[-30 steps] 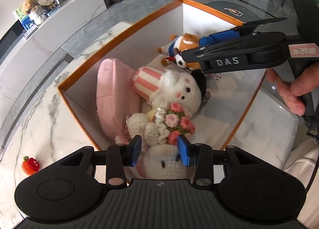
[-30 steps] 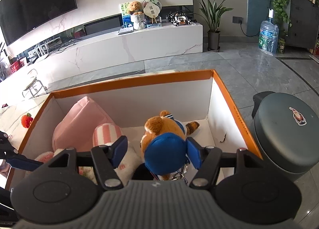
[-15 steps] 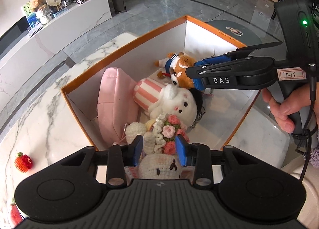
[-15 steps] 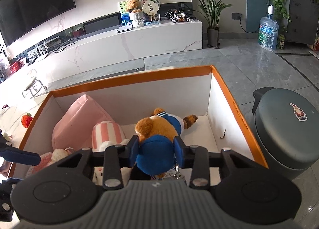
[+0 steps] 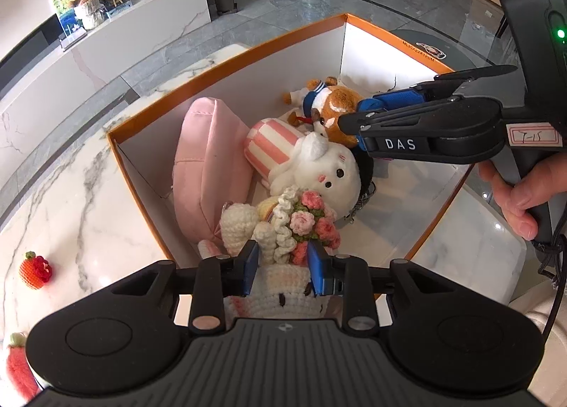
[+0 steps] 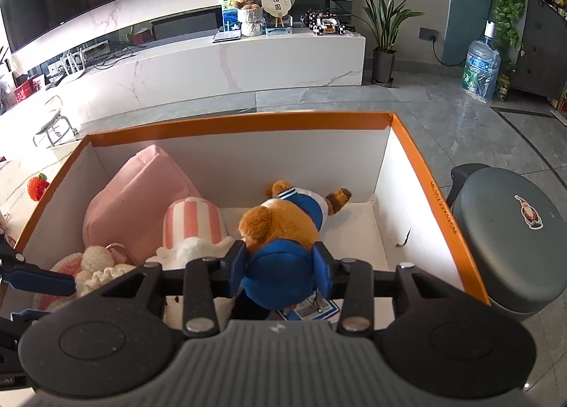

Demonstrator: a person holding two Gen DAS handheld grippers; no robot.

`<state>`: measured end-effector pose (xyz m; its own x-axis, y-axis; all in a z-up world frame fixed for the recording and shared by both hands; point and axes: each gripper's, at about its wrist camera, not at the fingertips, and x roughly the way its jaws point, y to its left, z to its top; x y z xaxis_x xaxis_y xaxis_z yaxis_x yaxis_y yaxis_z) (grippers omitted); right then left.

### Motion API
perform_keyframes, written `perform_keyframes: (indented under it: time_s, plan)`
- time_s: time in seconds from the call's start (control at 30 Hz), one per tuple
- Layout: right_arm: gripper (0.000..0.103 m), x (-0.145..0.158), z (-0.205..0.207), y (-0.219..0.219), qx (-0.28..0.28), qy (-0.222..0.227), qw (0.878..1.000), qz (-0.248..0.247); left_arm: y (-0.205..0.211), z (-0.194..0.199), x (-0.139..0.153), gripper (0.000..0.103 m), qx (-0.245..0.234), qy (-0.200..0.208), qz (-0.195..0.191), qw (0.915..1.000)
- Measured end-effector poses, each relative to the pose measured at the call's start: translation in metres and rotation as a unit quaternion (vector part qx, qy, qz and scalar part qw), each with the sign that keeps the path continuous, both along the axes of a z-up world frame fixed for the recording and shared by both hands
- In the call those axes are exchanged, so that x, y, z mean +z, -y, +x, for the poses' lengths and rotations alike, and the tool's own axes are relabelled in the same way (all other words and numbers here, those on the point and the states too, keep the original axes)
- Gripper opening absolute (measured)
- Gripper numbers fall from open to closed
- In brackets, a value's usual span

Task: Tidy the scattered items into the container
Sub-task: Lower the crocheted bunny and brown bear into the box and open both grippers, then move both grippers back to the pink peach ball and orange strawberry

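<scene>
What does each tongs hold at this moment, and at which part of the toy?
The left tongs grip the crocheted doll at its top, just under the bouquet. The right tongs grip the brown bear by its blue cap.

Box (image 6: 241, 123) orange rim, white walls. Cushion (image 5: 209, 166) pale pink. Plush rabbit (image 5: 319, 173) white, pink-and-white striped hat. Bear (image 6: 283, 219) brown, blue cap, blue-white sailor top. Crochet bouquet (image 5: 308, 219) pink, green. Strawberry (image 5: 34, 270) orange-red. Table (image 5: 78, 208) white marble, grey veins.
</scene>
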<state>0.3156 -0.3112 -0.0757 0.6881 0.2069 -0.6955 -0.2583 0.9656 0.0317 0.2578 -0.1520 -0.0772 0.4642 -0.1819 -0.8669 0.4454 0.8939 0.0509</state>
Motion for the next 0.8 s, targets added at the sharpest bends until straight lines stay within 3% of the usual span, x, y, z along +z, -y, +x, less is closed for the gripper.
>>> perform_keyframes:
  time_s: [0.1, 0.27, 0.47, 0.67, 0.8]
  plan:
    - [0.057, 0.003, -0.003, 0.002, -0.005, 0.009, 1.000, 0.011, -0.003, -0.009, 0.009, 0.064, 0.004, 0.021, -0.011, 0.9997]
    - [0.068, 0.013, -0.012, 0.009, -0.025, 0.040, 0.998, 0.031, -0.013, -0.026, 0.025, 0.064, 0.016, 0.049, -0.038, 0.9979]
    - [0.068, 0.029, -0.032, 0.005, -0.053, 0.084, 0.994, 0.041, -0.032, -0.048, 0.039, 0.065, 0.046, 0.064, -0.049, 0.9956]
    - [0.068, 0.050, -0.075, -0.017, -0.061, 0.176, 0.981, 0.048, -0.055, -0.073, 0.056, 0.065, 0.070, 0.083, -0.058, 0.9924]
    - [0.068, 0.054, -0.112, -0.033, -0.069, 0.210, 0.972, 0.076, -0.073, -0.091, 0.068, 0.065, 0.087, 0.102, -0.065, 0.9888]
